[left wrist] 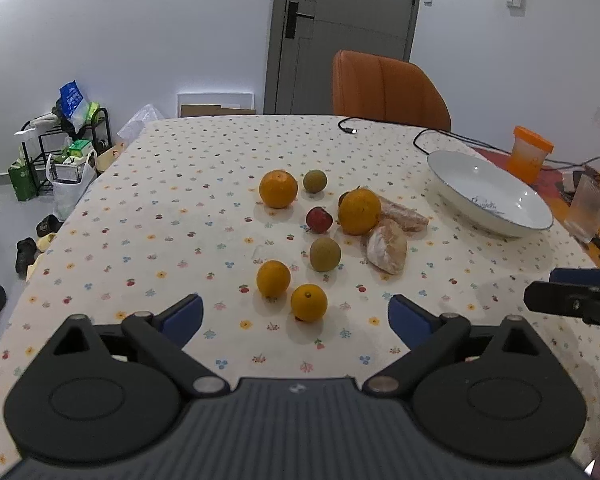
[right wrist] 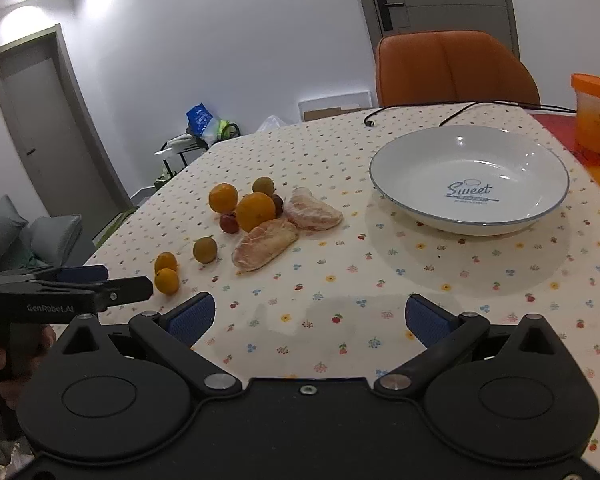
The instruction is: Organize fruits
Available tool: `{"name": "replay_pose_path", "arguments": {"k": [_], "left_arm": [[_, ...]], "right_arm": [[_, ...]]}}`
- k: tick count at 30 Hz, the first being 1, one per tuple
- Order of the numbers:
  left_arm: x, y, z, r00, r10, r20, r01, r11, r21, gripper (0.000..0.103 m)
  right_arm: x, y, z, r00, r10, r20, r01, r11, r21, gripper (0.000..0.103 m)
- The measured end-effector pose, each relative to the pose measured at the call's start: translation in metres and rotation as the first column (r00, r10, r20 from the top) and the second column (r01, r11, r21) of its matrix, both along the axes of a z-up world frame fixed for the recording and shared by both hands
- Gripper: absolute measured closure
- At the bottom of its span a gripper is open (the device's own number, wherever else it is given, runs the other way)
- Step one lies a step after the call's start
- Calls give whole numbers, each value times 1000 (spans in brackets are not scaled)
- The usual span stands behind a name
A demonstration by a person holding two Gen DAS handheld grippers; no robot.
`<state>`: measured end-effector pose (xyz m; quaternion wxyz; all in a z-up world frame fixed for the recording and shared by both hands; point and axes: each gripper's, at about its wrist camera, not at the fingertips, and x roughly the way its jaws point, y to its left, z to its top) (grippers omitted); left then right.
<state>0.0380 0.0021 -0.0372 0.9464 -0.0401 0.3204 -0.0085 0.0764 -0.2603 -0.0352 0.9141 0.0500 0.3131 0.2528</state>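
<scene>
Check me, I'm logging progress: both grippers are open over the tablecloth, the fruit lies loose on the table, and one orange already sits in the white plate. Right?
Not quite. The white plate holds nothing, as the right wrist view shows. Every orange lies on the tablecloth. The left gripper and right gripper are indeed open.

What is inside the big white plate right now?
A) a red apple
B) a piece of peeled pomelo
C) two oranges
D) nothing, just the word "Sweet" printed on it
D: the white plate holds no fruit, only its blue "Sweet" print, while the oranges and pomelo pieces lie on the tablecloth beside it.
</scene>
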Motion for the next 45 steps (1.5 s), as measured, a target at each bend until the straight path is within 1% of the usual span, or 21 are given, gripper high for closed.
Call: {"name": "replay_pose_path", "arguments": {"k": [2, 5, 7, 8, 10, 12, 15, 17, 18, 19, 24, 26, 28, 33, 37, 40, 45], "left_arm": [[4, 0, -3, 1000, -1, -3, 1, 1000, -3, 9], [10, 2, -8, 1000, -2, -17, 1, 1000, -26, 19], [14, 2, -11, 1000, -14, -25, 13, 999, -39, 33], [17, 0, -12, 999, -19, -29, 18, 999, -33, 36], [21, -2, -15, 999, -21, -34, 20, 1000, -17, 46], [26, -2, -17, 999, -23, -48, 22, 1000, -23, 54], [31, -3, -19, 999, -15, -46, 15, 1000, -17, 58], [34, -4, -20, 999, -9, -45, 9, 1000, -11, 67], [35, -4, -19, 999, -5, -46, 4, 1000, -6, 76], [35, -4, -19, 999, -3, -48, 3, 1000, -6, 81], [36, 3, -17, 999, 6, -51, -7, 999, -36, 81], [34, 6, -15, 999, 8, -44, -9, 999, -38, 81], [32, 10, -13, 999, 12, -37, -13, 999, -41, 81], [33, 23, -10, 999, 38, -32, -40, 998, -53, 81], [34, 30, -9, 998, 58, -30, -59, 997, -47, 81], [35, 33, -9, 998, 63, -31, -64, 997, -43, 81], [34, 35, -7, 998, 66, -20, -66, 997, -28, 81]], "right_arm": [[2, 3, -1, 1000, 17, 10, -17, 1000, 7, 0], [5, 11, -3, 999, 25, 34, -25, 1000, -1, 0], [8, 17, -5, 999, 27, 39, -26, 1000, -12, 0], [10, 18, -6, 999, 27, 36, -27, 1000, -4, 0], [13, 19, -7, 999, 23, 37, -24, 1000, 17, 0], [17, 22, -9, 999, 12, 43, -12, 1000, 2, 0], [22, 27, -11, 999, 11, 39, -11, 1000, -2, 0], [25, 29, -13, 999, 14, 35, -14, 1000, 5, 0], [27, 30, -13, 999, 15, 34, -15, 1000, 6, 0], [28, 32, -14, 999, 17, 36, -17, 1000, 5, 0], [35, 46, -16, 998, 42, 46, -41, 999, -6, 1], [39, 53, -17, 998, 50, 46, -49, 999, -13, 4], [43, 60, -18, 998, 53, 37, -53, 998, -17, 9], [52, 76, -21, 998, 50, 23, -49, 998, -29, 16], [57, 89, -25, 999, 35, 13, -34, 999, -34, 25], [60, 93, -27, 1000, 2, 13, -1, 1000, -25, 26], [64, 99, -28, 1000, -12, 15, 12, 999, -31, 26]]}}
